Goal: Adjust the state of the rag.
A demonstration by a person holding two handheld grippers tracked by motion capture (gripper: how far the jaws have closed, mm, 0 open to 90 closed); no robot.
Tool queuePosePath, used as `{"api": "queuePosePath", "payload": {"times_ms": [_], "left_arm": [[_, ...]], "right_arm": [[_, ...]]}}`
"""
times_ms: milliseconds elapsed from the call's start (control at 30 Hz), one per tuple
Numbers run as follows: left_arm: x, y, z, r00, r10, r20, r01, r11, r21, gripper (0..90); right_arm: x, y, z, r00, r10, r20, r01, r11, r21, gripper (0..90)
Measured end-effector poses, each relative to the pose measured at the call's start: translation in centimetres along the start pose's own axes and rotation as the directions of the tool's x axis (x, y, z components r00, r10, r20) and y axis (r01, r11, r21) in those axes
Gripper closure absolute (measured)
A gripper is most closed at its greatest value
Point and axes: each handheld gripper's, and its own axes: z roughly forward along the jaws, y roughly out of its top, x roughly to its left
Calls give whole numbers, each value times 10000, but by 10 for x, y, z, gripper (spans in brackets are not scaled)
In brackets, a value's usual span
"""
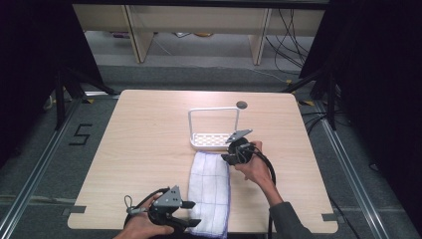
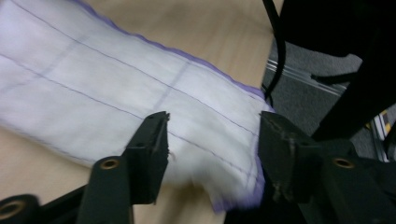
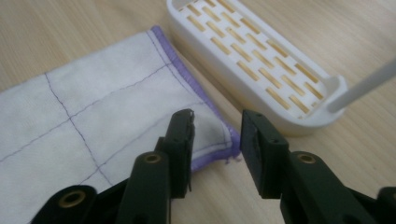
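A folded white cloth [image 1: 209,191] with thin purple grid lines and a purple hem lies lengthwise on the wooden table, from the middle to the front edge. My left gripper [image 1: 191,213] is at its near left corner; in the left gripper view the jaws [image 2: 212,126] stand apart over the cloth's end [image 2: 116,79] without pressing it. My right gripper [image 1: 229,154] is at the cloth's far right corner. In the right gripper view its jaws [image 3: 217,116] stand apart around the hemmed corner [image 3: 93,116], pads clear of it.
A white slotted tray [image 1: 194,144] with an upright wire frame stands just beyond the cloth's far end, close to the right gripper [image 3: 280,119]. The table [image 1: 149,129] has a round cable hole [image 1: 242,105] at the back. Dark stands and cables flank the table.
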Motion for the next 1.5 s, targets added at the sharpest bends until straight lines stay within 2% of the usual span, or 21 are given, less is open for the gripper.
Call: {"api": "queuePosePath", "payload": {"times_ms": [100,167,233,267,300,333,400,467,500,567,633,700,833,867,1033,1067,1233,1267,1400,1467,1500], "left_arm": [[10,4,-7,9983,-280,-508,264,9992,-305,354],[34,11,-12,9907,-700,-1165,622,9957,-693,355],[53,16,-13,9853,-654,-1577,567,9966,-589,365],[53,16,-13,9853,-654,-1577,567,9966,-589,368],[69,19,-10,9776,-1143,-1766,1031,9921,-714,371],[76,20,-8,9771,-1165,-1782,1078,9925,-574,380],[88,21,-2,9675,-1212,-2221,1128,9923,-503,384],[94,22,1,9659,-1319,-2228,1257,9912,-418,389],[104,23,8,9582,-1361,-2515,1330,9907,-292,392],[110,24,12,9569,-1239,-2625,1264,9920,-73,392],[119,27,19,9516,-1360,-2756,1405,9901,-36,391],[123,29,23,9509,-1417,-2753,1458,9893,-57,391],[132,34,32,9464,-1508,-2856,1590,9873,55,401],[134,35,38,9431,-1678,-2870,1697,9853,-185,412],[145,39,50,9466,-1568,-2817,1671,9859,125,433],[145,40,52,9426,-1718,-2864,1793,9838,0,434],[149,42,57,9431,-1653,-2886,1720,9851,-21,459],[150,43,61,9458,-1649,-2797,1715,9852,-11,468],[151,43,69,9497,-1346,-2828,1451,9893,166,526],[151,43,71,9498,-1285,-2852,1397,9900,192,580],[151,42,73,9516,-1002,-2906,1132,9932,283,608]], "right_arm": [[-6,-4,-11,9992,318,224,-312,9991,-287,554],[-9,-6,-17,9968,759,256,-742,9953,-619,526],[-9,-7,-20,9931,1143,245,-1125,9916,-643,508],[-9,-7,-20,9931,1143,245,-1125,9916,-643,508],[-11,-7,-22,9899,1399,214,-1388,9893,-457,499],[-11,-7,-22,9883,1508,249,-1499,9881,-336,499],[-11,-8,-20,9859,1651,276,-1646,9862,-201,494],[-11,-8,-20,9846,1711,369,-1705,9852,-191,494],[-12,-8,-18,9843,1731,354,-1729,9849,-92,494],[-11,-8,-14,9830,1770,485,-1756,9839,-335,494],[-11,-6,-11,9849,1678,436,-1675,9858,-104,494],[-9,-5,-10,9816,1862,431,-1862,9825,-53,494],[-5,-2,-3,9868,1579,373,-1583,9874,72,495],[-4,-1,0,9879,1488,427,-1494,9887,120,495],[-4,1,9,9863,1601,401,-1614,9864,308,495],[-5,0,11,9875,1510,444,-1525,9878,323,495],[-5,0,21,9873,1548,359,-1563,9867,451,496],[-5,0,24,9885,1464,383,-1480,9880,451,496],[-4,-1,28,9874,1509,474,-1536,9863,602,497],[-6,-2,30,9912,1205,542,-1240,9900,668,503],[-4,-4,32,9903,1285,537,-1324,9881,777,511]]}}
